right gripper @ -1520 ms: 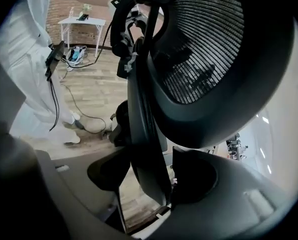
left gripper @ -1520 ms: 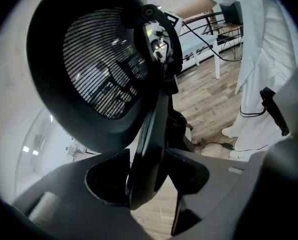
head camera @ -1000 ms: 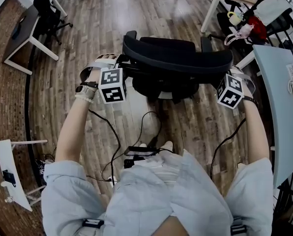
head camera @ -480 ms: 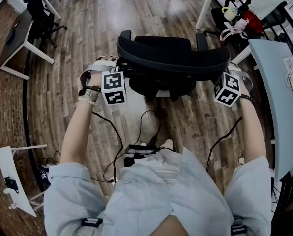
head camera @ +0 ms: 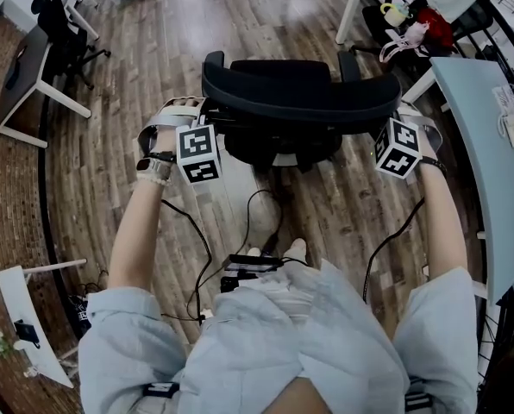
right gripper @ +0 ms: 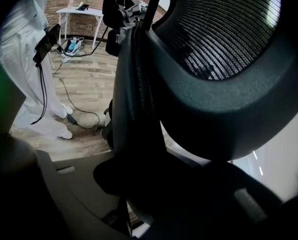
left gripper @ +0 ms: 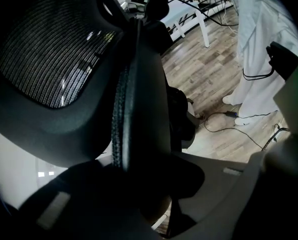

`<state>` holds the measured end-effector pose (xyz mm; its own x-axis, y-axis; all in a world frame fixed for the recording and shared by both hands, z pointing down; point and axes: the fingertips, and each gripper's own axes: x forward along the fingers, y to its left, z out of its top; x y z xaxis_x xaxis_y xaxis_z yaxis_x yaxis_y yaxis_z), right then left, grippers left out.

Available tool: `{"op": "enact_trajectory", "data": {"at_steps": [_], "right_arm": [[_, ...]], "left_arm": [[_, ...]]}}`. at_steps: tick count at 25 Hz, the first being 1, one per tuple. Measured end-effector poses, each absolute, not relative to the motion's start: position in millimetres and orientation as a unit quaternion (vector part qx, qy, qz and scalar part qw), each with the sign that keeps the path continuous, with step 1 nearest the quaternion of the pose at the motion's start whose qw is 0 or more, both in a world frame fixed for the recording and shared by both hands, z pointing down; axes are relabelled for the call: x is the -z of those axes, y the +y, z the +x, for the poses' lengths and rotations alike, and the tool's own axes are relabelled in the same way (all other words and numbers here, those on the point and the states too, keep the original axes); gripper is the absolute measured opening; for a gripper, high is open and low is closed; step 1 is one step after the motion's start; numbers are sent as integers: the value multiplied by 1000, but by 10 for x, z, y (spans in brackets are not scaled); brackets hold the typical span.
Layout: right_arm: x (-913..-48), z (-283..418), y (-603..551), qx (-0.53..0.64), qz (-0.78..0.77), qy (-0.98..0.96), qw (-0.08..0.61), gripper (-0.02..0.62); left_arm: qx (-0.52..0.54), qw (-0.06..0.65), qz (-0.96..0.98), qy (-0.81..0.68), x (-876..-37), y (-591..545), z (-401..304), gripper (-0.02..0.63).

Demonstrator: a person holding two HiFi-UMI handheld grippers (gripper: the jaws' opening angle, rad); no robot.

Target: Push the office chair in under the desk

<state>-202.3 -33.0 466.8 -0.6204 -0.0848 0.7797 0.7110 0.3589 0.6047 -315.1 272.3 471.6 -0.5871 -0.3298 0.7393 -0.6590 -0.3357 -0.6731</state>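
Observation:
A black office chair stands on the wood floor in front of me, its curved mesh backrest point(head camera: 300, 97) facing me and its seat point(head camera: 283, 145) beyond. My left gripper point(head camera: 212, 112) is at the backrest's left end. In the left gripper view its jaws point(left gripper: 154, 194) are closing, with the backrest's rim point(left gripper: 139, 109) between them and touching both. My right gripper point(head camera: 393, 119) is at the right end. In the right gripper view it point(right gripper: 154, 194) is clamped on the backrest's rim point(right gripper: 139, 99). A pale blue-grey desk point(head camera: 490, 171) lies to the right.
Black cables point(head camera: 257, 214) trail over the floor between my feet and the chair. At the far right are a white-legged table point(head camera: 360, 7) and a chair hung with bags point(head camera: 412, 33). A dark desk point(head camera: 24, 67) with another black chair point(head camera: 54, 20) stands at the left.
Both grippers have slid onto the ends of the backrest. Chair and grippers sit a little farther from me than a second ago.

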Motion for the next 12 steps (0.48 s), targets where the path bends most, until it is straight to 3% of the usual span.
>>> {"op": "enact_trajectory", "data": {"at_steps": [12], "right_arm": [[-4693,-1815,-415,518,-191,-736,392,147]], "left_arm": [[-692,96,447,-558,-4735,2575,-3092,97]]}}
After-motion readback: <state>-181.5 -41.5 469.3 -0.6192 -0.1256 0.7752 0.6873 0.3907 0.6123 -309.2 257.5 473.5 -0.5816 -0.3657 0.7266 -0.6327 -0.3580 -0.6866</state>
